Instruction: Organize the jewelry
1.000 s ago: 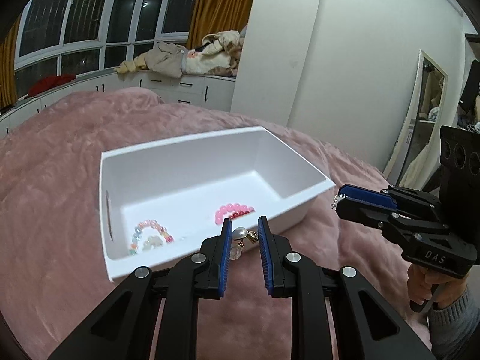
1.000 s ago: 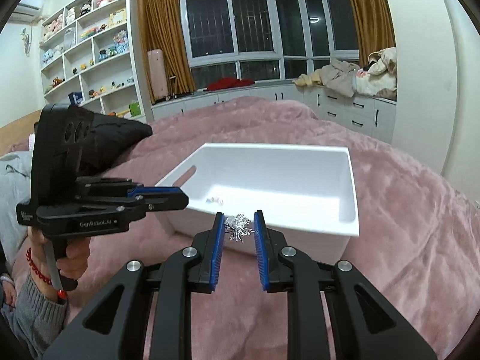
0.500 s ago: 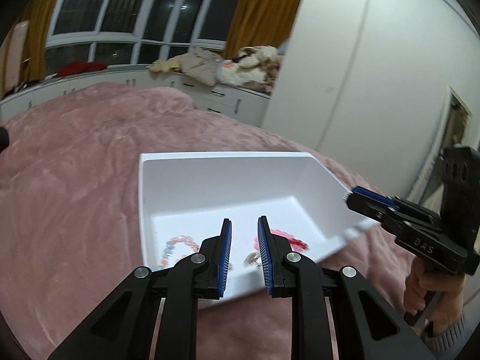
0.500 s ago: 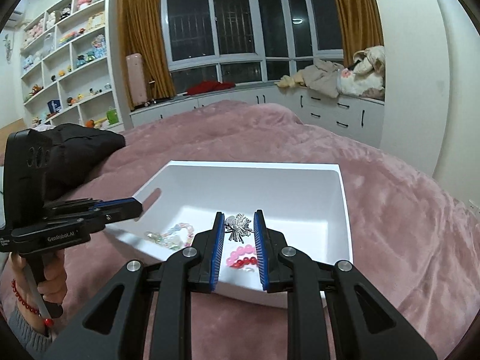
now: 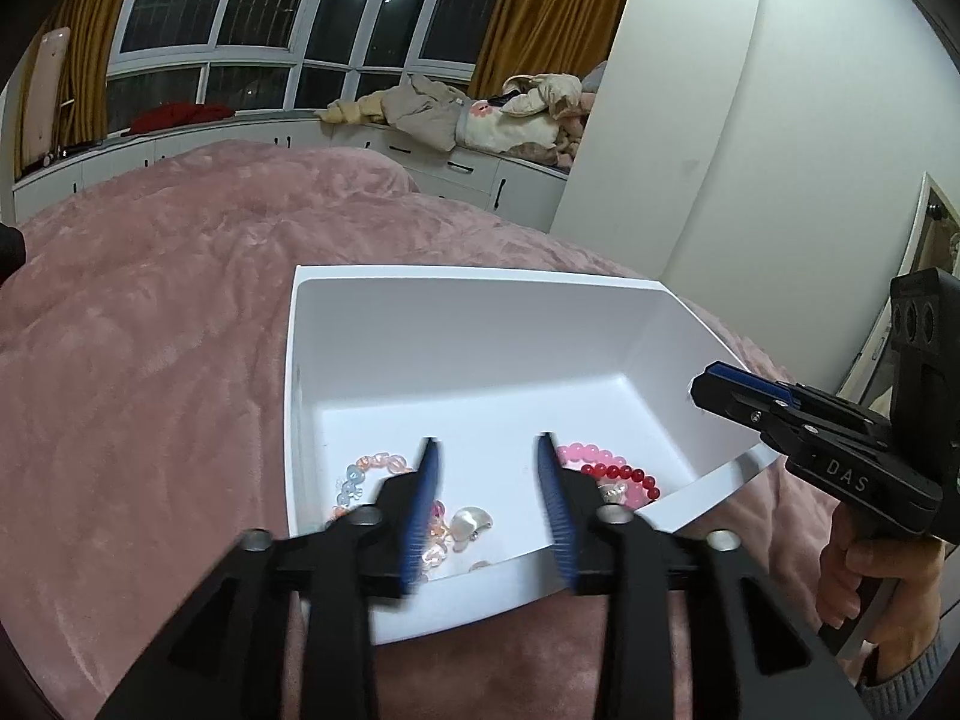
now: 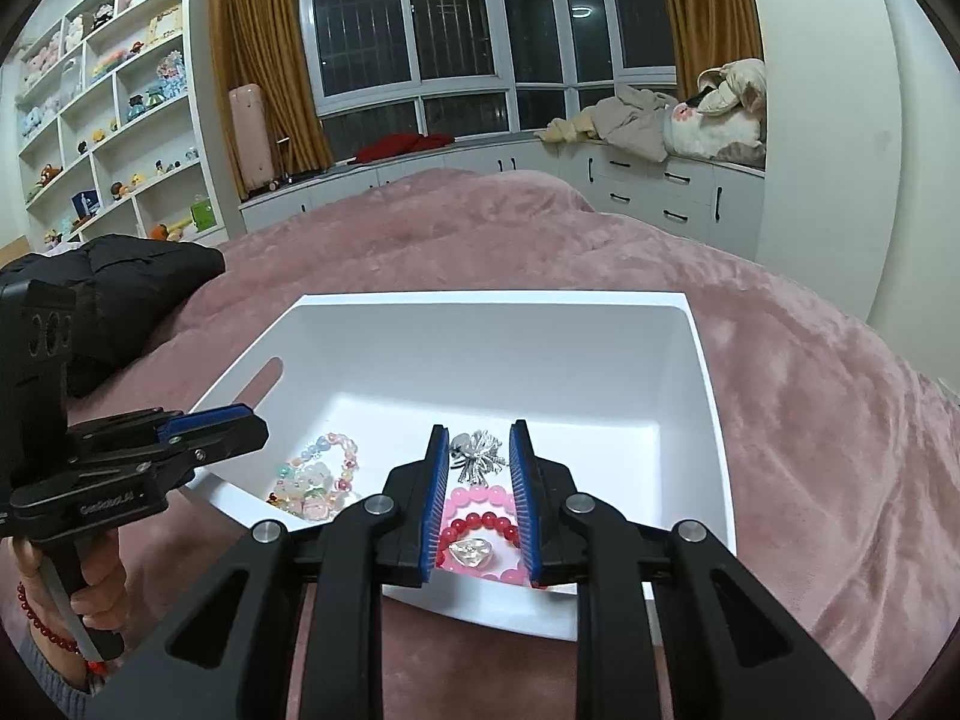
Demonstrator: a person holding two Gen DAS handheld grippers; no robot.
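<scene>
Pink bedspread (image 5: 150,360), white bin (image 6: 600,312), left tongs (image 5: 487,462) opening empty, right tongs (image 6: 480,447) opening around silver brooch (image 6: 477,456), unseen from left.

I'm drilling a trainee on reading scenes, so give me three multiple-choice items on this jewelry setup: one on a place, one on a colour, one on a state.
1. Where does the white plastic bin stand?
A. on the pink plush blanket
B. on a wooden desk
C. on a tiled floor

2. What colour is the bead bracelet lying against the pink bead bracelet?
A. green
B. red
C. black

3. How is the bin?
A. overturned
B. closed with a lid
C. upright, open-topped

Answers:
1 A: the blanket surrounds the bin on every side.
2 B: the red bead bracelet touches the pink one.
3 C: the bin's floor and the jewelry show from above.
</scene>
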